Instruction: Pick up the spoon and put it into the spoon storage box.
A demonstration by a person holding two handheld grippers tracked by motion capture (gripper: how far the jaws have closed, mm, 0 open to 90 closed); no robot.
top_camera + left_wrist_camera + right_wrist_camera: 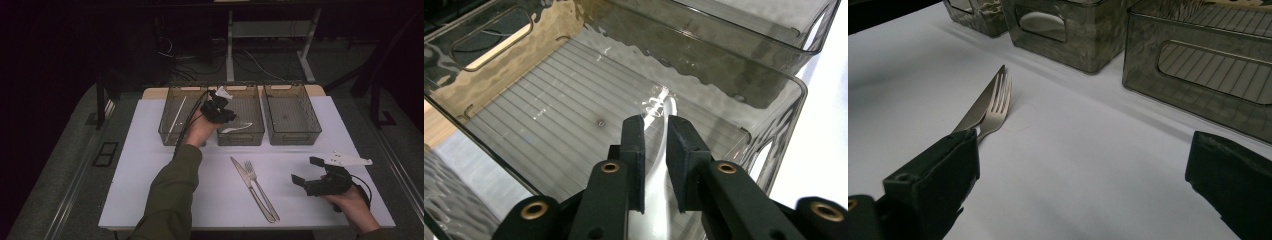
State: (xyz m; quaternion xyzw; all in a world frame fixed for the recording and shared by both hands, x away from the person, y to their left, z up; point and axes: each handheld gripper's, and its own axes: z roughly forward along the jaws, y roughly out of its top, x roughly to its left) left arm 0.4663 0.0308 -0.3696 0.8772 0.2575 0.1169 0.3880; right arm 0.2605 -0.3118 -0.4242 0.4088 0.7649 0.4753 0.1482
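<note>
White tabletop [150, 200] with a dark room behind it, so going from the near edge outward. Closest to the person, the right tongs [306, 170] hover low over the bare white surface with the black jaws spread wide apart, nothing between them. Ahead of them and off past their left jaw lie a plain steel table knife [980, 107] and a steel fork [998, 105], side by side and touching, both untouched.

Further out, three smoky see-through plastic bins sit in a row. The left tongs [656, 122] reach down into the middle bin [240, 142], jaws only a little apart, released rather than clamped. The white plastic spoon [668, 107] lies on the ribbed bin floor right under them. Its handle runs along the narrow gap between the two pads and its bowl end pokes out just past the tips, toward the bin's wall. I can't see the pads pressing on it.

The left bin [167, 135] beside those tongs holds a thin pale stick [177, 117], and the right bin [295, 140] sits on the other side.
</note>
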